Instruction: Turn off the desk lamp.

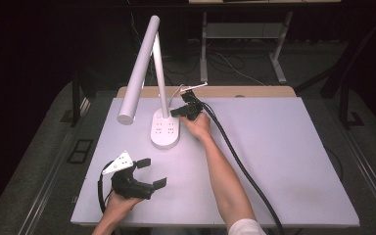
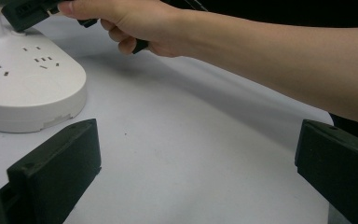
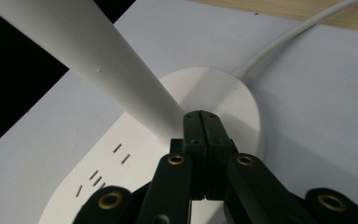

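Right tool [image 3: 204,122], jaws together, tip at the foot of the lamp [image 1: 165,128] stem near the worktop's far edge; press apparently pending. Left tool [image 1: 147,172] apart, idle.

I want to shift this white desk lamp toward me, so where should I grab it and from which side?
Grip the lamp low on its upright stem, just above the base, coming level from the right, where the shut right gripper sits. The stem is slim enough for open jaws; the base looks too broad and flat, and the tilted head would likely lever it over.
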A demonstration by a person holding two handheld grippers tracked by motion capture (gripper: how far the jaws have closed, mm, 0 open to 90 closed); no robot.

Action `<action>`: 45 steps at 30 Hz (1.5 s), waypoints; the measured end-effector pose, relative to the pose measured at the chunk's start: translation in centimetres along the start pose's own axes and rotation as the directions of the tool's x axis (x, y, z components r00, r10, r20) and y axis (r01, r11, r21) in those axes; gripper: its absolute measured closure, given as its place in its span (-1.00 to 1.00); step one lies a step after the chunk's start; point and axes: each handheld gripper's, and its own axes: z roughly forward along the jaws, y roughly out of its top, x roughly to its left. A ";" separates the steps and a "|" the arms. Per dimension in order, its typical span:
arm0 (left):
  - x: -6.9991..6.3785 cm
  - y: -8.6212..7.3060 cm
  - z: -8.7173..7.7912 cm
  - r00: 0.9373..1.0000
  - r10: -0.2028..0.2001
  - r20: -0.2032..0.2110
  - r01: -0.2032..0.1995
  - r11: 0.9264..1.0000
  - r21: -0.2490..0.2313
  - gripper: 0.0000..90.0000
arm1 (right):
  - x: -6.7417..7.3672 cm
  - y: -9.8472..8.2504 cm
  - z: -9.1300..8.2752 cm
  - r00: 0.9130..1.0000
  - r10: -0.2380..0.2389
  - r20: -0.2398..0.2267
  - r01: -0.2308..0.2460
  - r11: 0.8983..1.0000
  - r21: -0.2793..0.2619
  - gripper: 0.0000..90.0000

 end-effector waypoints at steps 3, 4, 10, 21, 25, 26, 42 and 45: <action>0.1 0.0 -0.1 1.000 -0.004 -0.003 0.004 1.000 -0.004 -1.00 | 0.3 0.2 0.1 0.999 -0.025 0.020 0.025 1.000 0.017 1.00; 0.1 0.0 0.0 1.000 -0.006 -0.002 0.006 1.000 -0.004 -1.00 | 0.4 0.3 0.1 0.999 -0.030 0.024 0.030 0.999 0.018 1.00; -0.1 0.0 0.1 1.000 0.004 -0.001 -0.004 1.000 0.001 -1.00 | 0.3 0.1 0.0 0.999 -0.027 0.023 0.026 0.999 0.023 1.00; 0.0 0.0 0.1 1.000 0.000 0.001 0.000 1.000 0.000 -1.00 | 0.4 0.1 0.0 0.999 -0.027 0.021 0.026 1.000 0.015 1.00; 0.0 0.0 0.1 1.000 -0.002 0.000 0.002 1.000 0.001 -1.00 | 0.4 0.1 0.0 0.999 -0.030 0.025 0.030 0.999 0.015 1.00; 0.0 0.0 0.1 1.000 -0.002 0.000 0.002 1.000 0.001 -1.00 | 0.4 0.1 0.0 0.999 -0.028 0.024 0.028 1.000 0.014 1.00; 0.0 0.0 0.0 1.000 -0.003 -0.001 0.003 1.000 0.000 -1.00 | 0.6 -0.2 0.0 0.999 -0.041 0.036 0.041 0.999 0.008 1.00; 0.0 0.0 0.1 1.000 -0.002 0.000 0.002 1.000 -0.001 -1.00 | 0.5 -0.2 -0.1 0.999 -0.023 0.025 0.023 1.000 0.006 1.00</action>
